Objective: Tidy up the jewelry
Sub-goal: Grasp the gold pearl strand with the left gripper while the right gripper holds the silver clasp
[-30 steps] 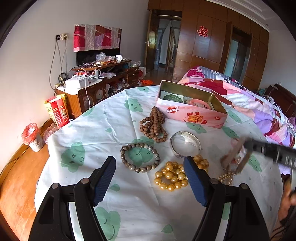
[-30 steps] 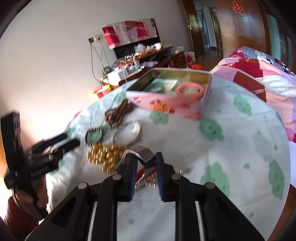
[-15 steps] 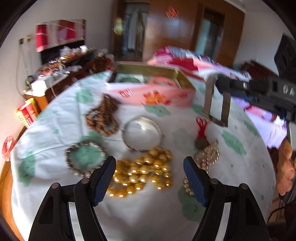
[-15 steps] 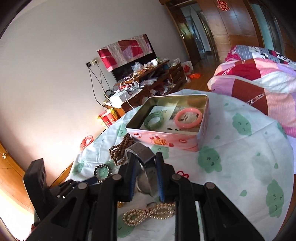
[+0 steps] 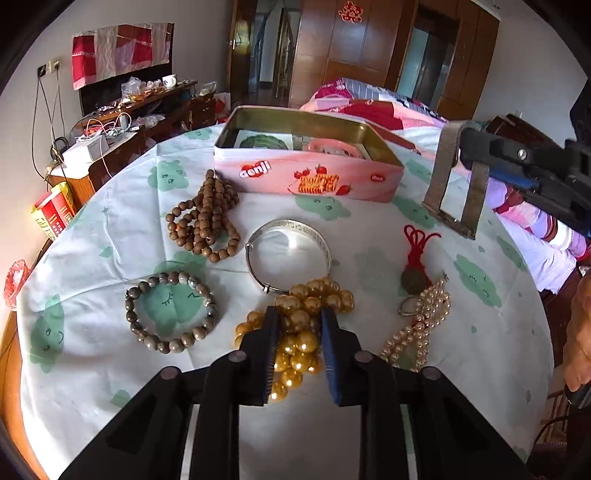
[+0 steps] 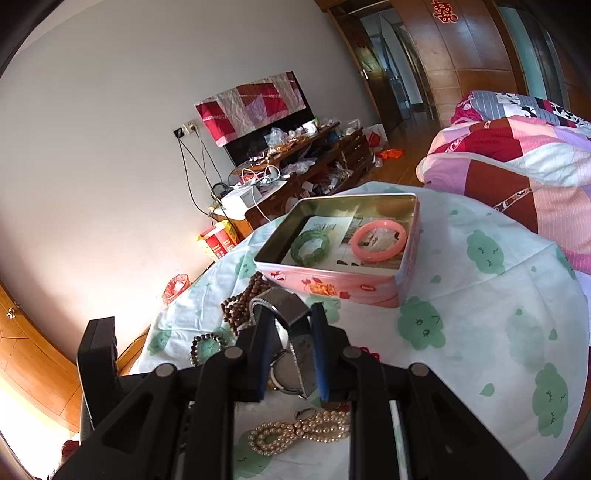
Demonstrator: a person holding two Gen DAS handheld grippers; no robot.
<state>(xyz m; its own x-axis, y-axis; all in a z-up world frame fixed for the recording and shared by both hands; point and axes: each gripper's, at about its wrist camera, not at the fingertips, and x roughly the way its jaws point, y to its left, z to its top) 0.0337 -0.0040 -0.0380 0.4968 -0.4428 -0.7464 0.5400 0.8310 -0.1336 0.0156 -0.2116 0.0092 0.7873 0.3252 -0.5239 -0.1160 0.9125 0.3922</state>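
Our left hand-held gripper (image 5: 297, 332) has just pinched the gold bead necklace (image 5: 301, 325); our right hand-held gripper (image 6: 288, 332), pinching the grey mesh-band watch (image 6: 284, 310), nears the far pink tin (image 6: 347, 288).

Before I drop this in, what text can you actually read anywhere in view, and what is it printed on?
"Genji": red logo on the front wall of the pink tin.
Small red oval logo at the tin's right end: too small to read.
Red and yellow carton by the wall: print blurred.
Red knot ornament on the wardrobe door: no letters.
Paper inside the tin: unreadable.
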